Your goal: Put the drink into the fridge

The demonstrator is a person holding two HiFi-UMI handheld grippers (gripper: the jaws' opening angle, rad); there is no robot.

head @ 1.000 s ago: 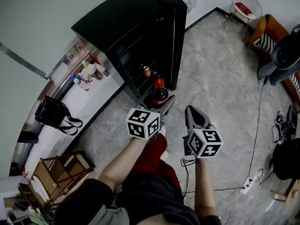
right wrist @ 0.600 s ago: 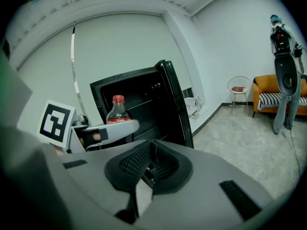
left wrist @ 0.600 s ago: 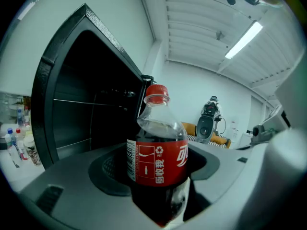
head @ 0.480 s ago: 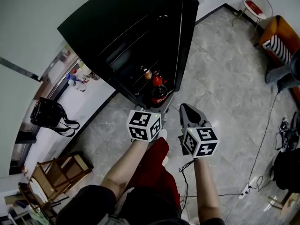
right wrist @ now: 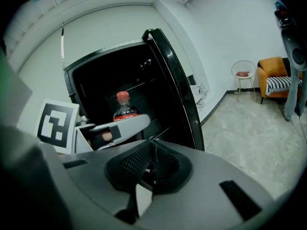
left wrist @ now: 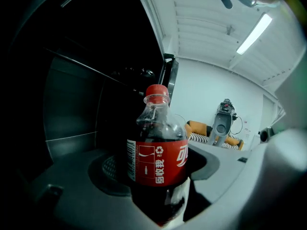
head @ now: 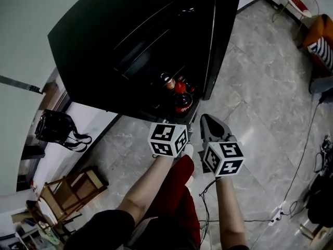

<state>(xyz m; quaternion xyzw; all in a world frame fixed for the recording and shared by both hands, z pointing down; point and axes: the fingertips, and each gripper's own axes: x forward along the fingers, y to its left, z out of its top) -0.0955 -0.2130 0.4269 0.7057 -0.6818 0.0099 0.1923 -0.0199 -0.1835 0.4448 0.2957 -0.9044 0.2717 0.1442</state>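
A cola bottle [head: 182, 101] with a red cap and red label stands upright between the jaws of my left gripper [head: 183, 110], which is shut on it. In the left gripper view the bottle [left wrist: 158, 162] fills the middle, with the dark fridge interior [left wrist: 72, 104] behind it. The black fridge [head: 130, 40] has its door [head: 222, 40] swung open to the right, and the bottle is at its open front. My right gripper [head: 206, 121] is to the right of the bottle, jaws together, holding nothing. The right gripper view shows its pads [right wrist: 151, 169] closed and the bottle [right wrist: 123, 108] ahead on the left.
Small cans or bottles [head: 169, 81] stand on a fridge shelf behind the cola. A black handbag [head: 57, 129] and a wooden rack [head: 67, 191] are at the left. A cable and power strip [head: 278, 212] lie on the tiled floor at right, and an orange seat [head: 320, 35] stands far right.
Both grippers have moved forward and down toward the open fridge. The bottle, still held, has gone from in front of the fridge to its opening. The fridge now looms larger.
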